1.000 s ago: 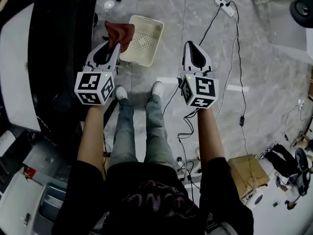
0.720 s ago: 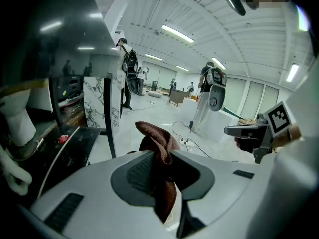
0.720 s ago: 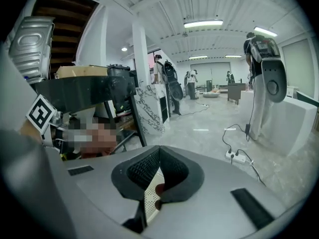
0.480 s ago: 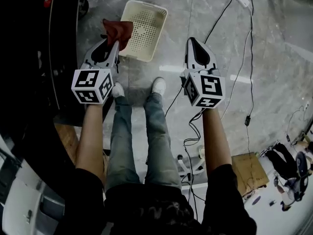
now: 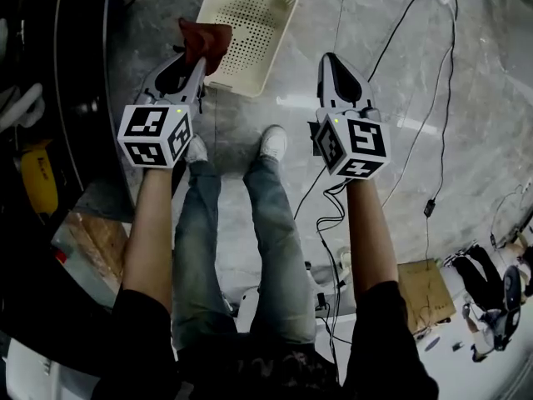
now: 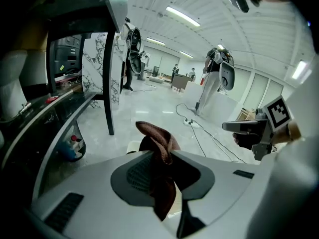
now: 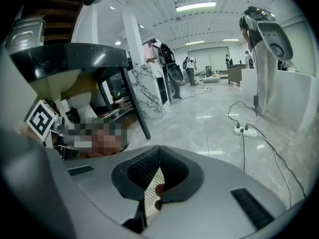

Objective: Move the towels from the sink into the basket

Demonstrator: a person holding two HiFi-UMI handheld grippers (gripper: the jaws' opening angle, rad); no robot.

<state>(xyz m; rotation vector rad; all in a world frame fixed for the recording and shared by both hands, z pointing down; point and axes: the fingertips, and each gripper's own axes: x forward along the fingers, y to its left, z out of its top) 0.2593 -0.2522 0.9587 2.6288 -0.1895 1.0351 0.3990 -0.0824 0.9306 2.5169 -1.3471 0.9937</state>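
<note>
Left claw (image 5: 198,58) and right claw (image 5: 328,57) are being lowered toward the basket (image 5: 250,19). Soft, light towel (image 5: 204,43) is being pinched mid-fold by left claw, drooping limp near the rim. Right claw is being held shut, empty.

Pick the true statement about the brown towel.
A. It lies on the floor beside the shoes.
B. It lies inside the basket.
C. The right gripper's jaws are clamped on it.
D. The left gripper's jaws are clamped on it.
D: the left gripper view shows the brown towel pinched between the jaws of the left gripper, not yet in the basket.
</note>
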